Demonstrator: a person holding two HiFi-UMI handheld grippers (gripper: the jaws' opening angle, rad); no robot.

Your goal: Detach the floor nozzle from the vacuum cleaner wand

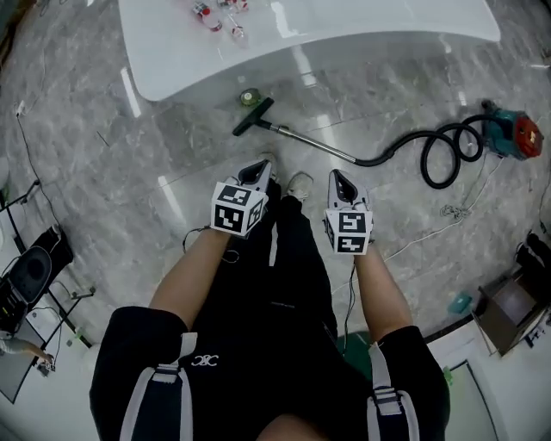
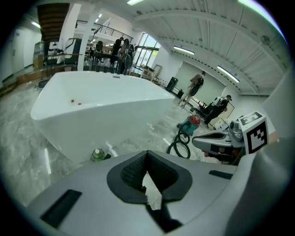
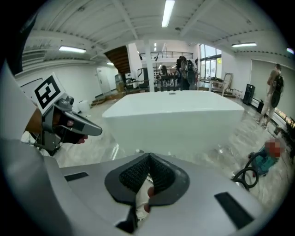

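Your left gripper (image 1: 256, 174) and right gripper (image 1: 338, 181) hang side by side above your legs, jaws together on nothing, and beyond your shoes the floor nozzle (image 1: 252, 117) lies on the floor, joined to the wand (image 1: 314, 144), just before the white bench (image 1: 387, 26).

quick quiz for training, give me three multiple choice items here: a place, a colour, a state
1. Where is the floor nozzle? A on the floor beside the white table; B on a shelf; C in a box.
2. What colour is the vacuum cleaner body? A yellow; B teal with red; C white.
3. How do the jaws of the left gripper and right gripper stand? A shut, empty; B wide open; C shut on a cloth.
Answers: A, it lies on the floor by the table's edge; B, the head view shows it; A, the pads meet in both gripper views.
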